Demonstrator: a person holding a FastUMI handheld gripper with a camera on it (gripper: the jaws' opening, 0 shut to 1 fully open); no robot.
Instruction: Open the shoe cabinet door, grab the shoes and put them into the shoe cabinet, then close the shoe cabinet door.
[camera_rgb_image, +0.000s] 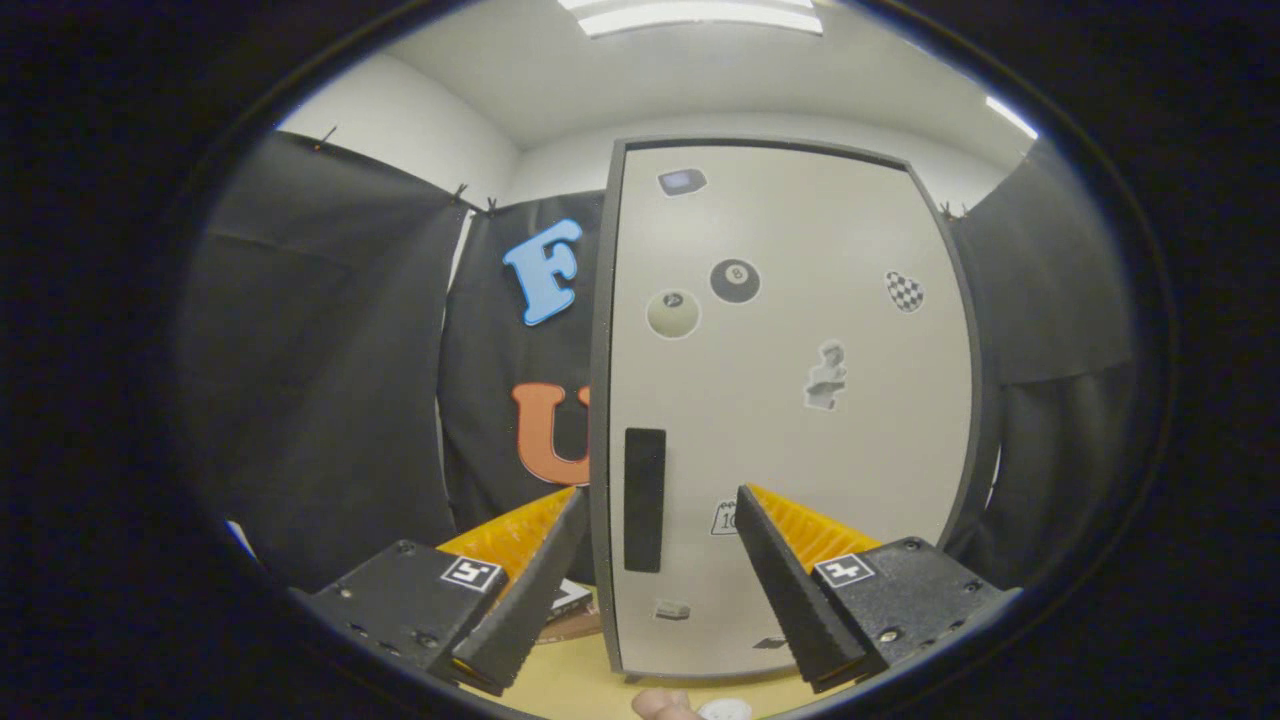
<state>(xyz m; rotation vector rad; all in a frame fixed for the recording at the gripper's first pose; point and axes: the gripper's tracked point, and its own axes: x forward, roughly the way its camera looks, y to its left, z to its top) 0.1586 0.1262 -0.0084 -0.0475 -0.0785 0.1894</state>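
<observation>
A pale shoe cabinet door (790, 400) with a dark frame stands shut straight ahead, dotted with several stickers. Its black upright handle (645, 500) sits near the door's left edge, low down. My gripper (660, 495) is open, and the handle lies between the two fingertips, slightly ahead of them. The left finger (530, 580) reaches just past the door's left edge; the right finger (790, 580) is in front of the door panel. No shoes are in sight.
The cabinet stands on a light wooden surface (580, 680). Black cloth walls hang to the left, behind and right of the cabinet. Part of a hand (665, 705) and a small white object (725, 710) appear below the fingers. A flat item (570, 600) lies left of the cabinet base.
</observation>
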